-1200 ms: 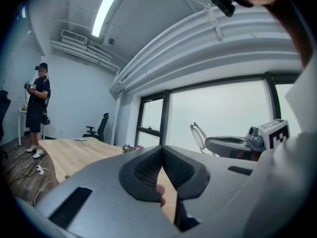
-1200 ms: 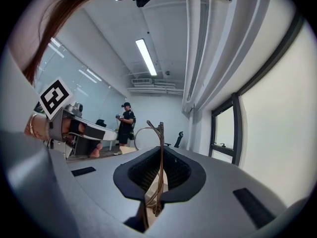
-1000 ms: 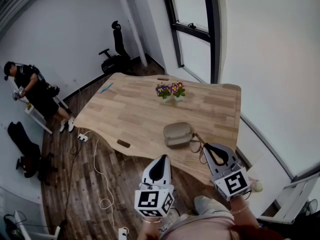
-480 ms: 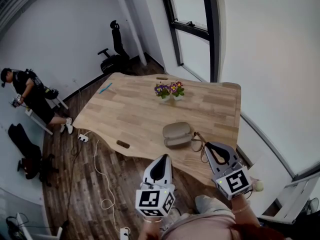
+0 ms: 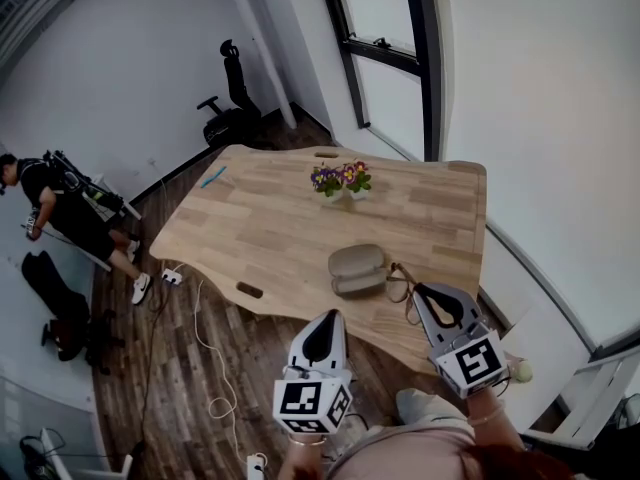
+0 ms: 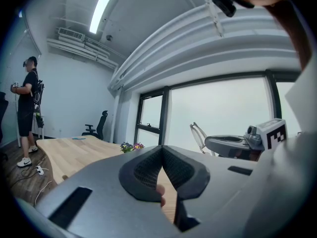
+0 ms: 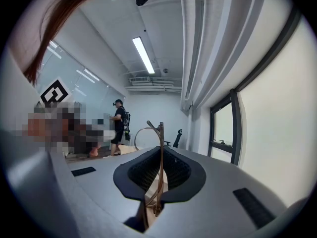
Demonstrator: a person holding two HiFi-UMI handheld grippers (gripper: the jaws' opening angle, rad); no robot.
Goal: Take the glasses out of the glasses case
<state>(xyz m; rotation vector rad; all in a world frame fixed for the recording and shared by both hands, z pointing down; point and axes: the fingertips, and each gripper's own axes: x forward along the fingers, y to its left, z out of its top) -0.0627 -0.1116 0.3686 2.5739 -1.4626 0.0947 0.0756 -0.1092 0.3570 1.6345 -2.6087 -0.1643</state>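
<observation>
Head view: a wooden counter (image 5: 260, 223) runs away from the person. A grey glasses case (image 5: 357, 269) lies on it near the close edge and seems to lie open, showing two halves. The glasses (image 5: 399, 284) are out of the case, just to its right, over the near edge of the counter. The right gripper (image 5: 424, 295) has them pinched at its tip. The left gripper (image 5: 331, 316) hangs lower, off the counter's edge over the wooden floor (image 5: 170, 368), apart from the case. Farther back on the counter stand a small pot of flowers (image 5: 340, 180) and a blue pen (image 5: 212, 176). A person (image 5: 55, 208) stands at the far left, an office chair (image 5: 232, 93) is by the wall, and a white cable (image 5: 205, 348) trails across the floor.

Left gripper view: the left gripper (image 6: 161, 148) has its two dark pads meeting at the tip, with nothing between them. Beyond it are the counter (image 6: 64, 152), the flowers (image 6: 130, 146), and at the right the right gripper (image 6: 210, 142) with the glasses (image 6: 197, 132) sticking up from it.

Right gripper view: the right gripper (image 7: 161, 155) is clamped on the glasses (image 7: 160, 135). One thin arm of the frame runs upright between the pads, and a round lens rim rises above the tip to the left. The person (image 7: 119, 125) and the chair (image 7: 176, 138) show in the background, below a ceiling light (image 7: 143, 54).
</observation>
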